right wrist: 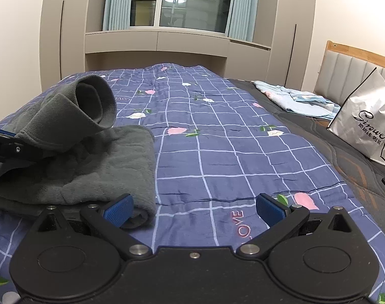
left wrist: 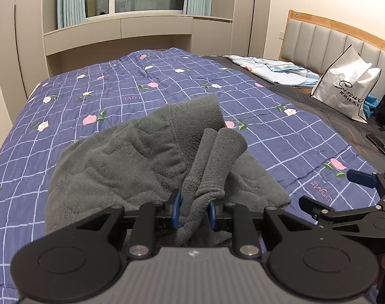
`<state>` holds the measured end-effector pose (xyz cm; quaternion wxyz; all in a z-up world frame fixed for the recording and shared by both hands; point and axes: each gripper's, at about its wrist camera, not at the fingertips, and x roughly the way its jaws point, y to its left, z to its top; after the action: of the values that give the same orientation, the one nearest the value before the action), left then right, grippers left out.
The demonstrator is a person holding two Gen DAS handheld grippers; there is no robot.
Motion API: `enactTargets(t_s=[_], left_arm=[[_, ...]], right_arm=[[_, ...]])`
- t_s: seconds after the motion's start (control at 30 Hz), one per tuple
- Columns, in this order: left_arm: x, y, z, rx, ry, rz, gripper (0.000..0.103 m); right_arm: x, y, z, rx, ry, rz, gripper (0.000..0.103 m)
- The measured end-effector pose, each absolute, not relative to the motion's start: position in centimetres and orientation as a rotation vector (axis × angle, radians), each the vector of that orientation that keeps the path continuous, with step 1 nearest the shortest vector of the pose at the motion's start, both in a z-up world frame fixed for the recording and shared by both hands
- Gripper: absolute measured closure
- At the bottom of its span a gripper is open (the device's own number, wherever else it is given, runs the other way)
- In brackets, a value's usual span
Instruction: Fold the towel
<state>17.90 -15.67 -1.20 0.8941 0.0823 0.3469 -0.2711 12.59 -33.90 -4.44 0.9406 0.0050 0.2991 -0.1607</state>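
Observation:
A dark grey fleece towel [left wrist: 121,162] lies partly folded on the blue checked quilt [left wrist: 96,96]. My left gripper [left wrist: 194,211] is shut on a bunched edge of it, and the pinched cloth stands up in a loose roll above the folded part. In the right wrist view the towel [right wrist: 96,167] lies at the left, its lifted roll curling over the left gripper's finger. My right gripper [right wrist: 193,209] stands open just right of the towel's near corner, its left blue pad close to the cloth, nothing between the fingers. The right gripper [left wrist: 344,195] also shows at the left view's right edge.
The quilt [right wrist: 230,152] covers most of the bed. Toward the headboard [left wrist: 331,38] lie a light blue folded cloth [left wrist: 276,72], a white shopping bag [left wrist: 347,88] and a dark remote-like object [left wrist: 381,145]. Beige cabinets and a window stand beyond the bed's far side.

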Motion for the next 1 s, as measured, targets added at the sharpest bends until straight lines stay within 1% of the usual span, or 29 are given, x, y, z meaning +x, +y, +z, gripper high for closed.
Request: enactTargets(t_s=[0.03, 0.07, 0.13, 0.17, 0.2, 0.27, 0.37, 0.47, 0.5, 0.63, 0.87, 1.0], left_arm=[[18.0, -15.6, -1.2, 0.169, 0.722, -0.565, 0.077], [18.0, -15.6, -1.1, 0.168, 0.726, -0.567, 0.074], [18.1, -15.4, -1.0, 0.149, 0.739, -0.590, 0.045], [18.0, -15.1, -0.8, 0.116, 0.740, -0.609, 0.019], [17.9, -14.6, -0.6, 0.073, 0.733, -0.622, 0.008], [17.7, -13.9, -0.2, 0.015, 0.721, -0.645, 0.008], [17.7, -13.0, 0.1, 0.016, 0.716, -0.619, 0.008], [18.1, -11.4, 0.4, 0.018, 0.701, -0.556, 0.002], [18.3, -10.5, 0.4, 0.009, 0.695, -0.530, 0.001], [20.1, -6.3, 0.3, -0.033, 0.689, -0.396, 0.001], [25.7, 2.2, -1.8, -0.215, 0.743, -0.122, 0.001], [27.9, 5.1, -3.8, -0.269, 0.792, -0.057, 0.001]], right_arm=[[12.6, -33.9, -4.4, 0.010, 0.610, -0.328, 0.000], [12.6, -33.9, -4.4, 0.010, 0.610, -0.328, 0.000], [12.6, -33.9, -4.4, 0.009, 0.610, -0.326, 0.000], [12.6, -33.8, -4.4, 0.007, 0.609, -0.324, 0.000], [12.7, -33.7, -4.4, 0.005, 0.608, -0.322, 0.000], [12.7, -33.7, -4.3, 0.001, 0.608, -0.320, 0.000], [12.6, -33.5, -4.3, 0.000, 0.608, -0.318, 0.000], [12.5, -33.3, -4.2, 0.001, 0.601, -0.310, 0.000], [12.4, -33.3, -4.1, 0.005, 0.597, -0.305, 0.000], [12.3, -33.0, -3.6, 0.026, 0.550, -0.281, 0.000], [13.8, -31.7, -3.3, 0.031, 0.518, -0.228, 0.000], [15.3, -31.0, -3.4, 0.030, 0.520, -0.219, 0.000]])
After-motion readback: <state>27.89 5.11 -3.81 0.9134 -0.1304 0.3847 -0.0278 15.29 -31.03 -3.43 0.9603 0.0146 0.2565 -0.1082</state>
